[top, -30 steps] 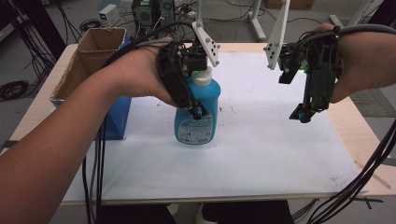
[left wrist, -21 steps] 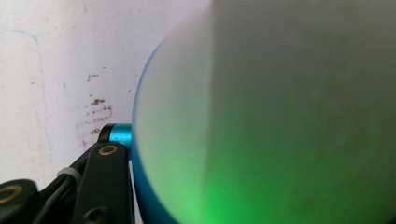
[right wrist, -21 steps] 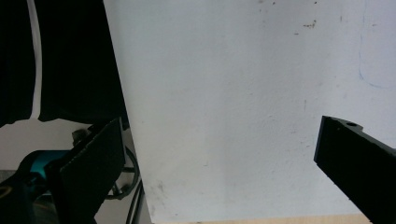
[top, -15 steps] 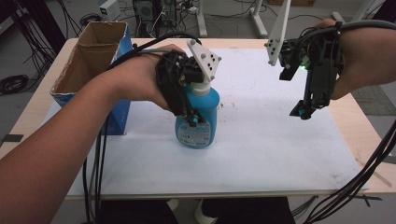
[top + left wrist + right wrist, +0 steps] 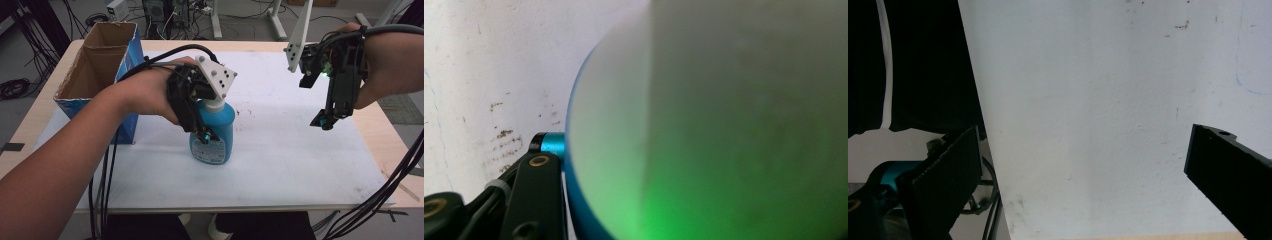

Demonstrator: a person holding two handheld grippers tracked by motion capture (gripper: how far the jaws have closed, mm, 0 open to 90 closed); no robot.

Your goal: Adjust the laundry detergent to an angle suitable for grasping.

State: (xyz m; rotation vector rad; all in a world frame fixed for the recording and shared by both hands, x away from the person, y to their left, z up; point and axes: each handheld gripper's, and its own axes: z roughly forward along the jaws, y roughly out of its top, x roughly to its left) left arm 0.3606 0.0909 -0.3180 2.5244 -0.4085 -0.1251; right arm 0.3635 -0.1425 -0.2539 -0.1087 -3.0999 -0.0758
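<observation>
A: Why is the left hand-held gripper (image 5: 202,134) sitting so low on the blue bottle (image 5: 215,134)?

B: It is pinching the bottle around its body, below the white pump top, probably because the wider part gives the jaws a firmer bite than the narrow neck. In the left gripper view the bottle (image 5: 724,125) is pressing right up against the camera, with one black jaw lying against its blue edge.

A: And where is the bottle standing?

B: It is standing upright on the white sheet covering the tabletop (image 5: 300,165), just beside the open cardboard box (image 5: 100,75), on the side facing the right hand-held gripper (image 5: 324,121). My guess is the box is waiting open-topped so the bottle can go in.

A: What is the right one doing?

B: It is hovering well apart from the bottle, pointing down, with its jaws spread and gripping nothing. The right gripper view is showing bare white sheet between them.

A: Is any writing readable?

B: The bottle is carrying a pale label (image 5: 209,150) with print on it, but it is too small and blurred to read. The box is showing blue printed sides, with no legible words.
</observation>
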